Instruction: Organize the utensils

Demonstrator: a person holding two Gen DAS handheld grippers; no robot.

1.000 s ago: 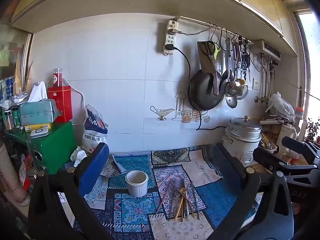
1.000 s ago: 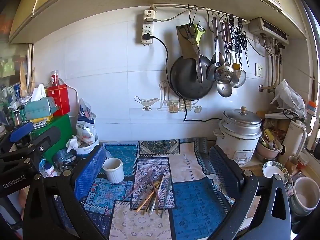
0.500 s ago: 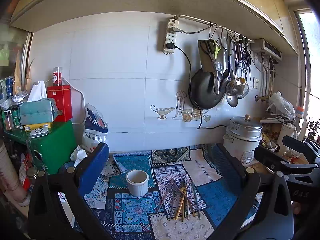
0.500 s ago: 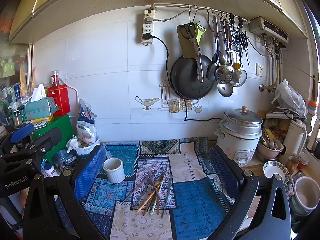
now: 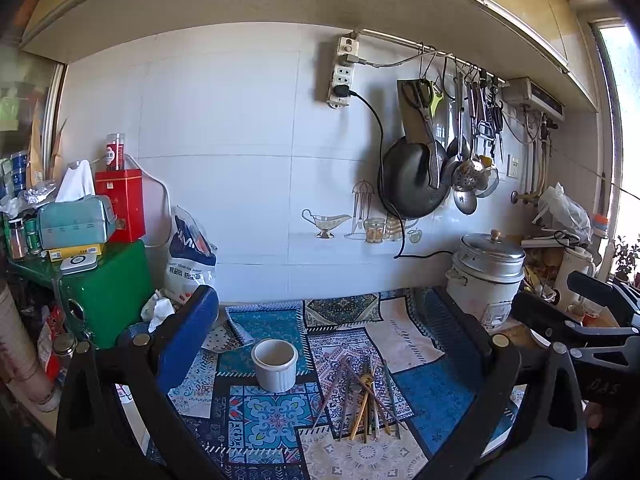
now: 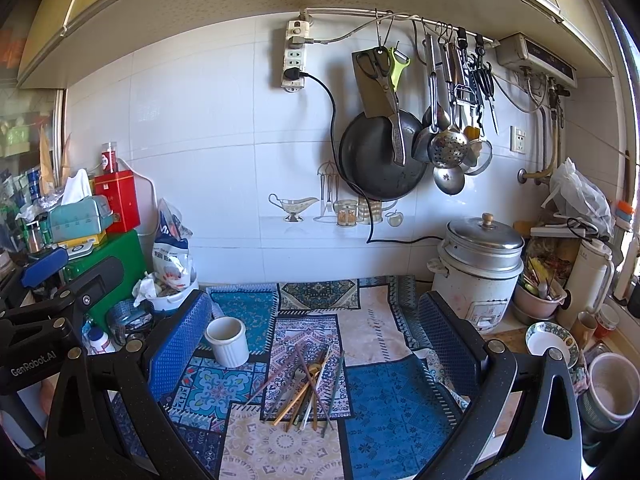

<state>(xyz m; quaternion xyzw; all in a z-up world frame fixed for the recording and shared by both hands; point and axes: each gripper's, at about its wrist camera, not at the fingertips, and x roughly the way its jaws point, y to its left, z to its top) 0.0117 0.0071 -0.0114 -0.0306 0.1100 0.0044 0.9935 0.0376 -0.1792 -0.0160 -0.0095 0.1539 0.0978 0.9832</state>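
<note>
Honestly, the main risk we see is in the pile: the utensils [image 6: 306, 388] lie crossed and overlapping on the patterned mat [image 6: 400, 408], chopsticks, a fork and thin rods tangled together. Closing on one could drag neighbours along or scatter them; thin sticks flat on soft cloth may also slip out of the pads, or the cloth itself may get pinched and bunch up.

Our right gripper [image 6: 316, 330] is spread wide and holds nothing, hanging above the mat with the pile showing between its fingers in its own view. Our left gripper [image 5: 328, 328] is likewise wide apart and empty, touching nothing, with the pile [image 5: 366, 396] and the white cup [image 5: 275, 364] both framed between its fingers.

That cup sits upright on the mat just beside the pile, to its left, and is empty as far as we can see. We judge it the likely holder, though it's short and light, so long chopsticks dropped in at an angle could tip it. A careless left finger could knock it too.

Farther back, the rice cooker [image 6: 478, 268] and the pan [image 6: 380, 156] hanging on the wall are well apart from the work area, so little risk there.
</note>
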